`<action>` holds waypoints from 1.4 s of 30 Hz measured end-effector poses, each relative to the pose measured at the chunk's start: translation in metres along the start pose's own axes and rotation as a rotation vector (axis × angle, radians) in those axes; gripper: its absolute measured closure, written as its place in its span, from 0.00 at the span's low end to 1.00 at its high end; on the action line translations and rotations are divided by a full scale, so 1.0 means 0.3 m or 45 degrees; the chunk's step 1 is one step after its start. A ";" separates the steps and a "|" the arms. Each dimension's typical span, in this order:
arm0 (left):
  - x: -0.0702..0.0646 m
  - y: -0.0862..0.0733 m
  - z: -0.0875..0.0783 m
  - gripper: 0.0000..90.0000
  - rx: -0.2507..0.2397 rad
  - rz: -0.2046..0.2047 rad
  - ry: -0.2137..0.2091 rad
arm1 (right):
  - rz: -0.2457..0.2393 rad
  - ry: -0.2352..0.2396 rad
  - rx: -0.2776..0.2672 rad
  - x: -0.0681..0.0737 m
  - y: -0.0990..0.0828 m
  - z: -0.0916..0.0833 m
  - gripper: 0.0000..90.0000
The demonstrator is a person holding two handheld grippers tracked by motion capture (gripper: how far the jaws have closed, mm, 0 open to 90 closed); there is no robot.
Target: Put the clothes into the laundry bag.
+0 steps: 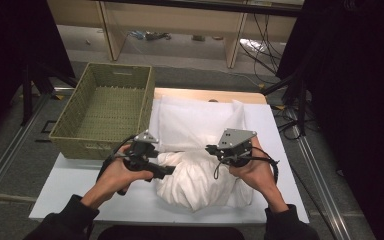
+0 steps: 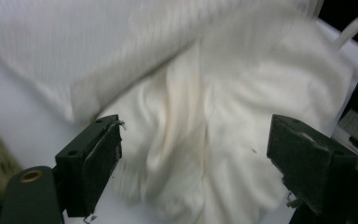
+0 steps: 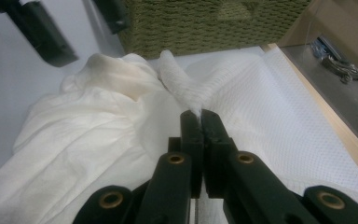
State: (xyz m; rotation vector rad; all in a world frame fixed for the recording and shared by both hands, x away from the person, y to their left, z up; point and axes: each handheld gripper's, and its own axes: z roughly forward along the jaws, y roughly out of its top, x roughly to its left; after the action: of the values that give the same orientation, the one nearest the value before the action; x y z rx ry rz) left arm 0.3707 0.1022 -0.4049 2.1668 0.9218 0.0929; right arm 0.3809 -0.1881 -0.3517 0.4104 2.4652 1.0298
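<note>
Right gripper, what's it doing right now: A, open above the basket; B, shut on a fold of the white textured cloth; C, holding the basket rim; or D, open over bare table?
B: in the right gripper view, the right gripper has its jaws closed on a pinched ridge of the white textured cloth.

No readable text anywhere. Basket at far left corner of table: plain weave, no label. White cloth mid-table: no tag print legible. Gripper plates, jaws: no markings made out. Clutter on floor beyond far edge: too small, too blurred to read. Left gripper view blurred; nothing legible there either.
</note>
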 end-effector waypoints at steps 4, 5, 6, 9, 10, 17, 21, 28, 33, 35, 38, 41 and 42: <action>0.004 -0.089 0.091 0.20 0.125 -0.031 -0.094 | 0.002 0.001 0.003 -0.003 -0.002 0.002 1.00; -0.006 -0.098 0.118 0.20 0.147 -0.026 -0.090 | 0.003 0.004 0.002 -0.003 -0.002 0.002 1.00; -0.015 -0.101 0.144 0.20 0.186 0.027 -0.084 | 0.003 0.000 0.003 -0.002 -0.001 0.003 1.00; -0.034 -0.078 0.207 0.38 0.155 0.116 -0.106 | -0.002 0.006 0.004 -0.003 -0.001 0.008 1.00; -0.041 -0.067 0.222 0.59 0.094 0.127 -0.152 | 0.001 0.009 0.004 -0.002 -0.001 0.009 1.00; -0.101 0.077 0.195 0.90 -0.138 0.221 -0.201 | 0.017 0.043 -0.058 0.003 0.020 -0.016 1.00; -0.115 0.174 0.207 0.90 -0.193 0.233 -0.173 | 0.019 0.032 -0.069 0.005 0.027 -0.032 1.00; 0.023 0.186 0.400 0.83 -0.176 -0.036 -0.087 | 0.022 0.034 -0.064 -0.001 0.025 -0.046 1.00; 0.007 0.178 0.337 0.65 -0.121 0.083 -0.020 | 0.033 0.026 -0.046 -0.016 0.004 -0.037 1.00; -0.019 0.160 0.278 0.54 -0.099 0.103 -0.010 | 0.030 0.017 -0.040 -0.017 0.001 -0.031 1.00; -0.041 0.124 0.213 0.39 -0.096 0.112 0.026 | 0.028 0.014 -0.036 -0.013 0.005 -0.031 1.00; -0.055 0.080 0.151 0.32 -0.105 0.142 0.091 | 0.029 0.015 -0.040 -0.014 0.006 -0.032 1.00; -0.053 0.063 0.138 0.32 -0.107 0.153 0.105 | 0.027 0.011 -0.039 -0.014 0.006 -0.033 1.00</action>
State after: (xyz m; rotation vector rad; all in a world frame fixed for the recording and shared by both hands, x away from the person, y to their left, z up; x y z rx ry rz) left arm 0.3839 0.0577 -0.4179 2.1524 0.8180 0.2766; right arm 0.3797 -0.1947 -0.3431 0.4234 2.4544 1.0791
